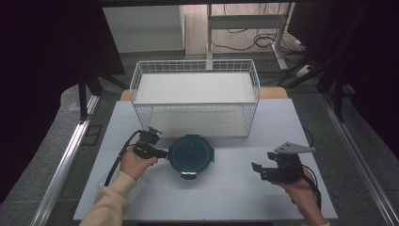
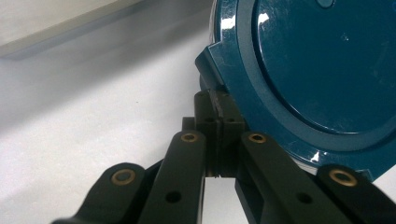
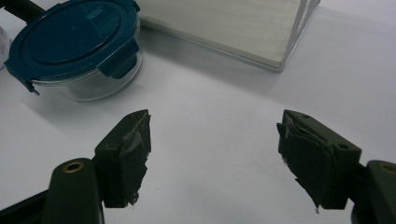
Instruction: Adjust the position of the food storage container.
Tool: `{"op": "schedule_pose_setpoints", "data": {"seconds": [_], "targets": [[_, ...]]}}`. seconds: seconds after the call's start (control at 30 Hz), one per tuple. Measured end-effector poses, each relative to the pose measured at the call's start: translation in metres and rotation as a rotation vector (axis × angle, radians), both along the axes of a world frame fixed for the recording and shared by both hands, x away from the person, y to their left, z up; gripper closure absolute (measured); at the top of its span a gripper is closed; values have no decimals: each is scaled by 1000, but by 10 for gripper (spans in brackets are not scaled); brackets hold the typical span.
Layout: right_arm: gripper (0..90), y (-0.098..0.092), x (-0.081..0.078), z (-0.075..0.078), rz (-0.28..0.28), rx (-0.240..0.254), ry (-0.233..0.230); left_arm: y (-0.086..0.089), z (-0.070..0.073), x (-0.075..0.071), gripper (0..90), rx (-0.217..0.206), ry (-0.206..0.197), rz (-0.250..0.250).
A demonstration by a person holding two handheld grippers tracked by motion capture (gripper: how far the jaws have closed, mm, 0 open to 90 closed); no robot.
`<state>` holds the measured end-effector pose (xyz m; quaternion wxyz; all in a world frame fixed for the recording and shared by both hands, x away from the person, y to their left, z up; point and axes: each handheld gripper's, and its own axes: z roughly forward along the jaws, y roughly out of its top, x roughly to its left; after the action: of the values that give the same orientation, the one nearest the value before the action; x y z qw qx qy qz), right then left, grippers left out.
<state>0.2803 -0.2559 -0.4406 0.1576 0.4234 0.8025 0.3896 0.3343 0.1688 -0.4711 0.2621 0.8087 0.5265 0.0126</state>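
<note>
A round container [image 1: 191,156] sits on the pale, matte table [image 1: 226,188], just in front of a white wire basket [image 1: 195,96] with a thin square-grid mesh and a flat white board lying inside it. The container has a clear glass-like bowl (you can see the table through its wall from the right gripper view) and a glossy dark teal plastic lid [image 3: 70,35] with a raised ring and clip tabs folded down at the rim. The left gripper [image 1: 160,153] reaches the lid's left edge; in the left gripper view its black jaws are pressed together, tips right against a corner tab of the lid [image 2: 219,60], though whether a sliver of the tab is pinched between them I can't make out. The right gripper [image 1: 261,170] is held well off to the container's right, low over bare table, jaws spread wide apart with nothing between them; the dark padding on its pads [image 3: 135,154] looks ragged and frayed at the edges.
</note>
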Motion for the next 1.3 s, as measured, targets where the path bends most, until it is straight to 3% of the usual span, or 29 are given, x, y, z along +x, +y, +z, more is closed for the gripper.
{"op": "schedule_pose_setpoints", "data": {"seconds": [0.23, 0.3, 0.4, 0.47, 0.57, 0.7, 0.77, 0.87, 0.97, 1.07, 1.13, 1.3], "targets": [[249, 3, 1, -1, 5, -4, 4, -3, 0, -3, 900, -14, -3, -16], [249, 3, 1, -2, 6, -5, 4, 1, 2, -5, 900, -57, -18, -20], [249, 2, 0, -1, 3, -3, 2, 10, 13, -16, 882, -64, -69, -2], [249, 0, 0, 0, -1, 0, 1, 16, 26, -34, 868, -115, -128, 19], [250, -1, 0, 2, -3, 6, -5, 16, 40, -65, 863, -153, -197, -4], [249, 1, -1, 3, 1, 6, -7, 5, 54, -96, 863, -208, -248, -58], [249, 2, -1, 4, 7, 7, -10, -6, 60, -106, 865, -267, -262, -91], [250, 3, 0, 5, 13, 8, -14, -26, 64, -112, 866, -317, -273, -127], [250, 4, 0, 6, 15, 12, -18, -47, 62, -111, 855, -336, -268, -145], [250, 5, 0, 7, 23, 14, -22, -59, 59, -106, 777, -369, -267, -121], [249, 6, 1, 8, 29, 15, -23, -62, 57, -103, 666, -381, -282, -73], [237, 11, 4, 7, 48, 14, -25, -57, 51, -95, 371, -347, -282, -6]]}}
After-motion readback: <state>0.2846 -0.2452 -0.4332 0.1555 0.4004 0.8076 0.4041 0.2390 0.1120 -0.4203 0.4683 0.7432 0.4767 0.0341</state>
